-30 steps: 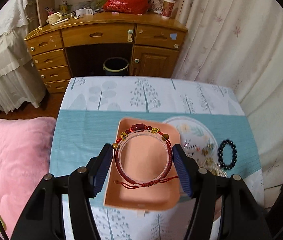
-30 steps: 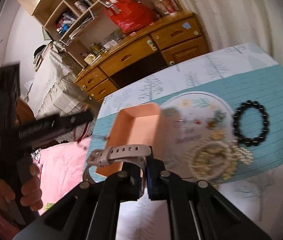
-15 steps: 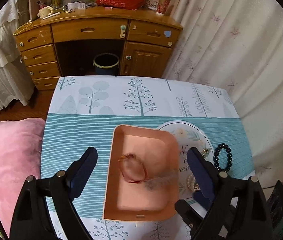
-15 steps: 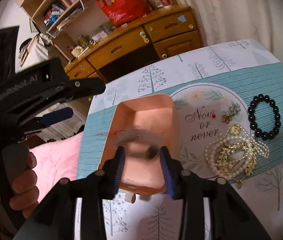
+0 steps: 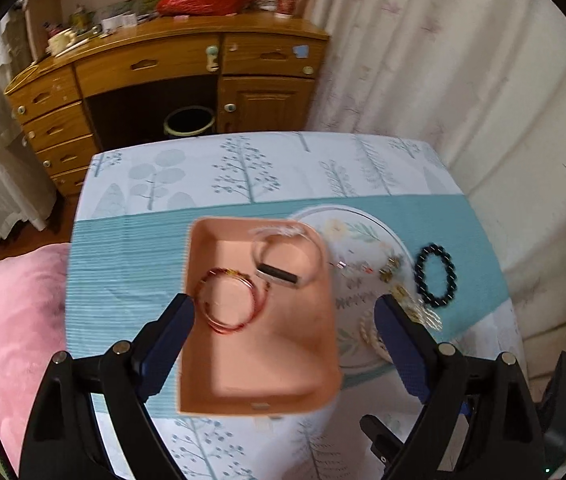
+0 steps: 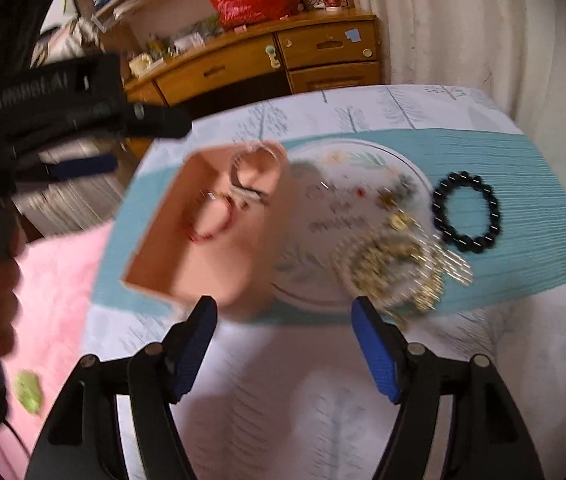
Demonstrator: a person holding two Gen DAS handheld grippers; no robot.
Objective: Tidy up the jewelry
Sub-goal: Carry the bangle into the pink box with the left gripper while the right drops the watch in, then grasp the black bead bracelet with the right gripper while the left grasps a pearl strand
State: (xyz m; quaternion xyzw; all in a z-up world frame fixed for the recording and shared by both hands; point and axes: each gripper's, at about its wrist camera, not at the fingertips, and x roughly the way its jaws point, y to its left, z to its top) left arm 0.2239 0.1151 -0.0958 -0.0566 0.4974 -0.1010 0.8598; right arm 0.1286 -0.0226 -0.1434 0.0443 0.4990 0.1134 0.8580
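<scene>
Left view: left gripper (image 5: 283, 336) spread wide, holding nothing, above pink tray (image 5: 207, 360); inside, red bracelet (image 5: 229, 300) near left, watch (image 5: 283, 260) far right.

Right view: right gripper (image 6: 285, 344) also spread, empty; black bead bracelet (image 6: 467, 212) far right of jaws, nearer this hand.

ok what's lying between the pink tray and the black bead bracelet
The round printed mat, carrying a heap of pearl and gold jewelry, lies between the pink tray and the black bead bracelet. Both wrist views show it.
</scene>
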